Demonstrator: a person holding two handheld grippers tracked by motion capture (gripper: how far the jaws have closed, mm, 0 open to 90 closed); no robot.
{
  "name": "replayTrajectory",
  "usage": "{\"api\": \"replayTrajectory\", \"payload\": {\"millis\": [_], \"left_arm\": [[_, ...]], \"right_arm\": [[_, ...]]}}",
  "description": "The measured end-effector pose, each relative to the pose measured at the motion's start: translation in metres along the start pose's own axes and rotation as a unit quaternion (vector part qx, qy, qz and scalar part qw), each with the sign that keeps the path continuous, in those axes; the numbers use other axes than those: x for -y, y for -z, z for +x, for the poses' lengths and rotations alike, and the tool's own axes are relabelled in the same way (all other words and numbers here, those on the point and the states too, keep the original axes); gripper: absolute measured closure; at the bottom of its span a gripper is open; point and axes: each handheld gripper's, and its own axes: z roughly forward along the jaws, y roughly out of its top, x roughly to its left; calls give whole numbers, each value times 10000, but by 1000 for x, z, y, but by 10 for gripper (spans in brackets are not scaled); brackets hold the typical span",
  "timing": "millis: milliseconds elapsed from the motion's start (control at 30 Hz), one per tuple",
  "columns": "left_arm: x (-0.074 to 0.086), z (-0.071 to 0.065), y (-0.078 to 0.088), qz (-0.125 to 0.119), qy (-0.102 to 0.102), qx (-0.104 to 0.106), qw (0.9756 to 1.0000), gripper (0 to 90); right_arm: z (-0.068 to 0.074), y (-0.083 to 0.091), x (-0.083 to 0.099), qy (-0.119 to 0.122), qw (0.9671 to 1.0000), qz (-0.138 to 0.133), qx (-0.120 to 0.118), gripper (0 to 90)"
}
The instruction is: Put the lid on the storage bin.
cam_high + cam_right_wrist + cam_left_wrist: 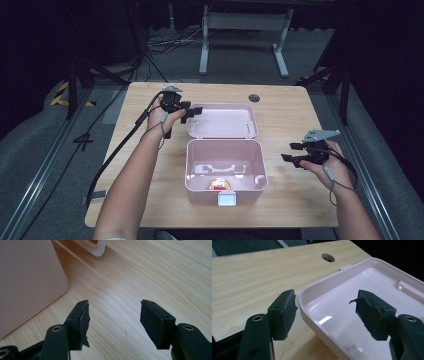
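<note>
A: What is surrounding everything?

B: A dim room is lying beyond the tabletop [150,165], a pale wood-grain slab with a round cable hole [254,97] near its far edge. Grey floor is running along both sides, cables [165,42] are trailing over it behind, and a white desk frame [245,30] is standing farther back.

A: And on the wood?

B: A pink box [226,167] is sitting open in the middle, its lid [222,121] lying flat behind it with the inside facing up. A white latch [227,199] is sticking out of the near wall. Something small, red and yellow [219,184], is resting on the box floor by that wall; I cannot tell what it is.

A: Where are the grippers?

B: The left gripper [192,112] is hovering at the lid's left rim. In the left gripper view its jaws are standing spread, one over bare wood, the other over the lid's [362,285] glossy inside, with the rim passing between them and nothing gripped.

A: The right one?

B: The right gripper [291,151] is hanging just right of the box, apart from it. In the right gripper view its jaws are gaping over bare wood, empty, with the box's [27,282] pink outer wall to their left. Torn black padding is showing on the jaws of both grippers.
</note>
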Motion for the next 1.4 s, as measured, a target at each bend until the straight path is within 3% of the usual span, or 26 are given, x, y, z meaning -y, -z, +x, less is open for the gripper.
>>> {"api": "replayTrajectory", "payload": {"millis": [233, 400, 500, 733, 1133, 1400], "left_arm": [[5, 4, -11, 205, 226, 156, 9994, 351], [6, 6, -13, 326, 377, 218, 9985, 410], [6, 6, -13, 388, 377, 151, 9984, 447], [0, 5, -5, 174, 434, -1, 9989, 594], [-11, -5, 15, -286, 195, -224, 9991, 681], [-26, -21, 28, -463, -244, -457, 9976, 692]], "right_arm": [[1, 1, 1, -8, 10000, 9, 12, 415], [2, 2, 2, -22, 10000, 7, 13, 412], [2, 3, 2, -42, 10000, 1, 22, 412], [3, 4, 2, -41, 10000, -36, 15, 413], [4, 4, -2, 36, 10000, -82, 3, 420], [6, 4, -5, 96, 9999, -103, -17, 430]]}}
